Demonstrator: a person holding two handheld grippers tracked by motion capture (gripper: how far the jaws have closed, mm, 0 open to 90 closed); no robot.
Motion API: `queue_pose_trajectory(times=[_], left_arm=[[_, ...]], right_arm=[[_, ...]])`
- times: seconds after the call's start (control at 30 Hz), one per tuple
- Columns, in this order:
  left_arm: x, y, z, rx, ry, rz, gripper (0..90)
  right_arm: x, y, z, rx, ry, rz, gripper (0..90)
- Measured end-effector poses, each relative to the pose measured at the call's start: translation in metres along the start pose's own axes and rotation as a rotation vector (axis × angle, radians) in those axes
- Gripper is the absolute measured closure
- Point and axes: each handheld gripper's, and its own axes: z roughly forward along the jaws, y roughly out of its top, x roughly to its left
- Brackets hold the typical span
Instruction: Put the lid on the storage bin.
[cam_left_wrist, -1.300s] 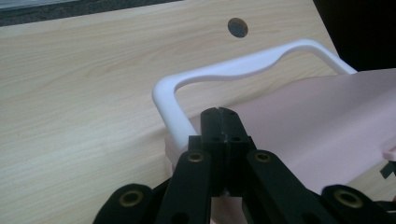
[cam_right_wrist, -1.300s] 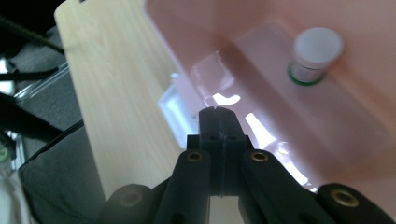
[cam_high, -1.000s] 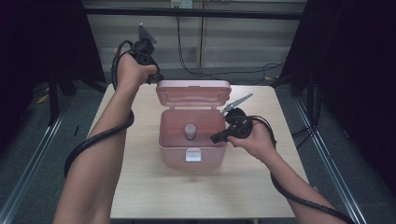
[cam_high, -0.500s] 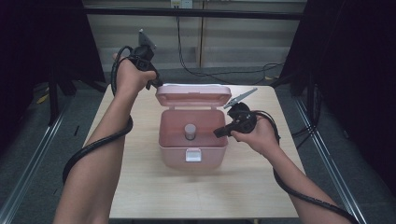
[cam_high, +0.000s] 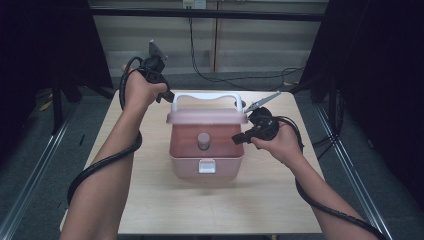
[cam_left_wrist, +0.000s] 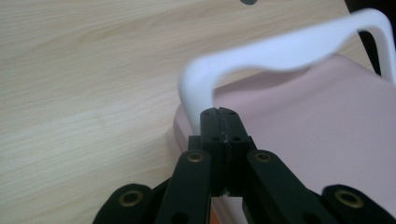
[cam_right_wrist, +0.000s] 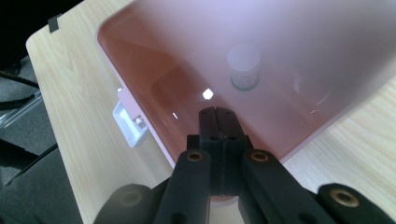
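- We see a pink storage box (cam_high: 206, 150) standing near the middle of the wooden desk (cam_high: 150, 200), its white latch (cam_high: 206, 166) on the front wall facing us.
- The box's translucent pink lid (cam_high: 206, 118) is part-way down over the opening, hinged at the far side, with its white handle (cam_high: 206, 97) standing up behind it.
- Through the lid, in the high view, we make out a small grey jar (cam_high: 203, 141) standing upright on the floor of the box; in the right gripper view it shows as a pale, blurred shape (cam_right_wrist: 243, 65) behind the pink plastic.
- Our left gripper (cam_high: 167, 95) is clenched, its jaws pressed together with nothing between them; in the left gripper view the tips (cam_left_wrist: 219, 122) sit right at the lid's back corner, at the foot of the white handle (cam_left_wrist: 280, 51). We cannot tell whether they actually touch it.
- Our right gripper (cam_high: 239, 138) is clenched too, holding nothing; it sits at the right side of the box, and in the right gripper view its tips (cam_right_wrist: 218, 122) point at the lid's underside (cam_right_wrist: 261, 37) just above the box rim.
- A black cable (cam_high: 100, 165) trails from the left gripper along the forearm and over the desk's edge.
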Motion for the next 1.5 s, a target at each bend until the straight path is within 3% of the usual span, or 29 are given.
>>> queue_pose_trajectory(times=[0.07, 0.37, 0.6, 0.8, 1.07, 1.5], left_arm=[[0.001, -0.002, 0.001, 0.000, -0.001, -0.003, 90.0], [0.006, -0.009, 0.004, 0.000, 0.007, -0.009, 87.6], [0.012, -0.016, 0.004, -0.003, 0.020, -0.022, 80.3], [0.019, -0.021, 0.002, -0.031, 0.029, -0.050, 64.3], [0.028, -0.030, 0.002, -0.058, 0.052, -0.048, 47.2], [0.042, -0.044, 0.005, -0.087, 0.069, -0.051, 32.4]], right_arm=[[0.000, -0.001, 0.000, 0.023, -0.011, -0.004, 90.0], [0.001, -0.008, -0.001, 0.009, 0.000, -0.003, 90.0], [0.002, -0.011, 0.000, 0.018, -0.004, -0.011, 90.0], [0.003, -0.014, 0.001, 0.020, -0.005, -0.017, 90.0], [0.005, -0.018, 0.003, 0.030, -0.003, -0.018, 90.0], [0.007, -0.020, 0.005, 0.038, -0.003, -0.023, 90.0]])
